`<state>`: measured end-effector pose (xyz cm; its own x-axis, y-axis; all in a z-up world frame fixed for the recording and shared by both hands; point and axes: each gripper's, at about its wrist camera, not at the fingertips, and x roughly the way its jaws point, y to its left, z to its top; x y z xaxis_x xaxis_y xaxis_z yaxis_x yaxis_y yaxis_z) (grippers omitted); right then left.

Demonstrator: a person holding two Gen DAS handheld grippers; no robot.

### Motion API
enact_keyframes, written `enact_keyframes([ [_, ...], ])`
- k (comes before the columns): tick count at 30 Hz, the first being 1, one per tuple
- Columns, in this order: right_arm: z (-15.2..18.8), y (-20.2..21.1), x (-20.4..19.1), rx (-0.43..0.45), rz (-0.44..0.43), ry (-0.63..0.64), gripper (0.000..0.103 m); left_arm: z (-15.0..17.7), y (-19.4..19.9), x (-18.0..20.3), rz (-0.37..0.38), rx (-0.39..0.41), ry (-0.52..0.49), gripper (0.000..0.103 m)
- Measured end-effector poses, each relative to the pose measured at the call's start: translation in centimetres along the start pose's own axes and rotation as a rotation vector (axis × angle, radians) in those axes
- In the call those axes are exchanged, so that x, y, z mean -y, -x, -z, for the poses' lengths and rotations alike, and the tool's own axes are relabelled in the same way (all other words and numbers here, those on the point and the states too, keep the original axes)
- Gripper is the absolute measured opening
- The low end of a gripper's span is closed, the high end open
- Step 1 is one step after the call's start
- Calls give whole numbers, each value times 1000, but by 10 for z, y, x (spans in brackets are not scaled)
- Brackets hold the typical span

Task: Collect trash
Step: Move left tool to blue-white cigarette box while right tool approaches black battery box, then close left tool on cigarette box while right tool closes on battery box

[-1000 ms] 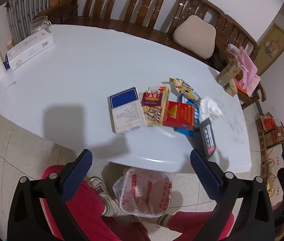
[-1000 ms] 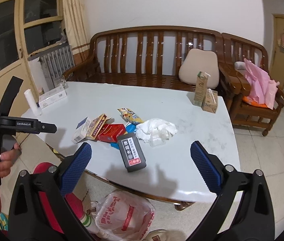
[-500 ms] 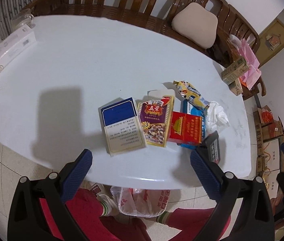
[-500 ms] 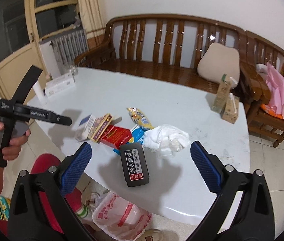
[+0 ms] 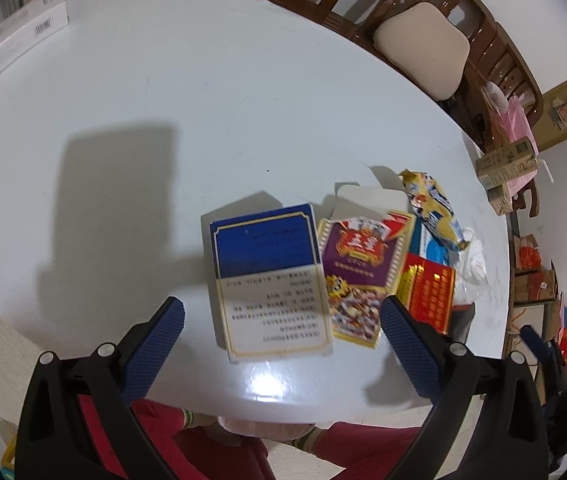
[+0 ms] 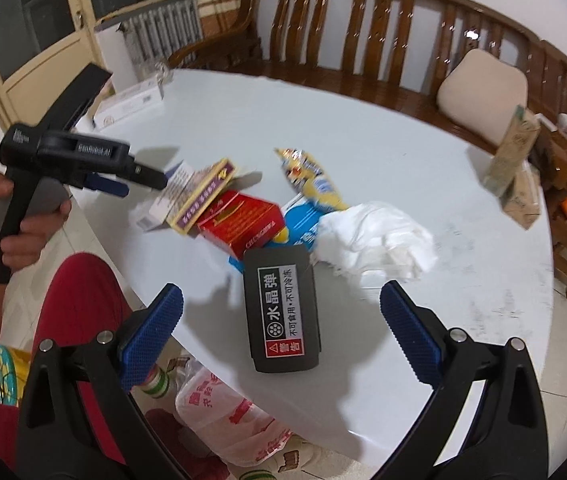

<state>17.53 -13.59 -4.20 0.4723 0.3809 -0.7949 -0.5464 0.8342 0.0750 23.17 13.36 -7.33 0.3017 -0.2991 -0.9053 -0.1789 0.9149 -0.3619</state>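
**Both tongs spread above the litter at the table's near edge**

The left gripper (image 5: 281, 332) is held released, its blue ribbed pads wide apart, with the blue-and-white flat cardboard packet (image 5: 269, 284) lying framed between them, just ahead of the tips. The right gripper (image 6: 281, 330) is likewise spread and empty, and the dark grey rectangular box with a white label (image 6: 281, 314) lies between its pads, close to the table edge. Nothing is grasped yet; collection appears barely begun.

For a clean pick, each packet should probably be straddled across its narrow sides, the pads lowered until they nearly meet the white round tabletop (image 5: 203, 120), then closed firmly, since flat cardboard is likely to slip or buckle under a loose grip.

To the right of the left tongs, the purple-and-yellow printed carton (image 5: 357, 276) is seen touching the blue packet, with a red box (image 5: 429, 294) beside it; contact with these may drag them along. Beyond them lie a yellow crinkled snack wrapper (image 6: 313, 180) and a heap of crumpled white tissue (image 6: 375, 236), the tissue just ahead and right of the right tongs. A translucent plastic bag with red print (image 6: 227, 416), apparently the receptacle, hangs below the table edge under the right tongs. Two upright drink cartons (image 6: 517, 168) stand well apart, at the far right.
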Motion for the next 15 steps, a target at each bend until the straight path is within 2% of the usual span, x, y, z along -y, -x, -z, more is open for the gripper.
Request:
enact_keyframes([
  [6, 3, -28, 2, -67, -21, 5, 97, -5, -9, -3, -1, -8, 10, 96],
  [15, 10, -53, 4, -107, -40, -6, 97, -8, -22, -6, 13, -19, 27, 95],
])
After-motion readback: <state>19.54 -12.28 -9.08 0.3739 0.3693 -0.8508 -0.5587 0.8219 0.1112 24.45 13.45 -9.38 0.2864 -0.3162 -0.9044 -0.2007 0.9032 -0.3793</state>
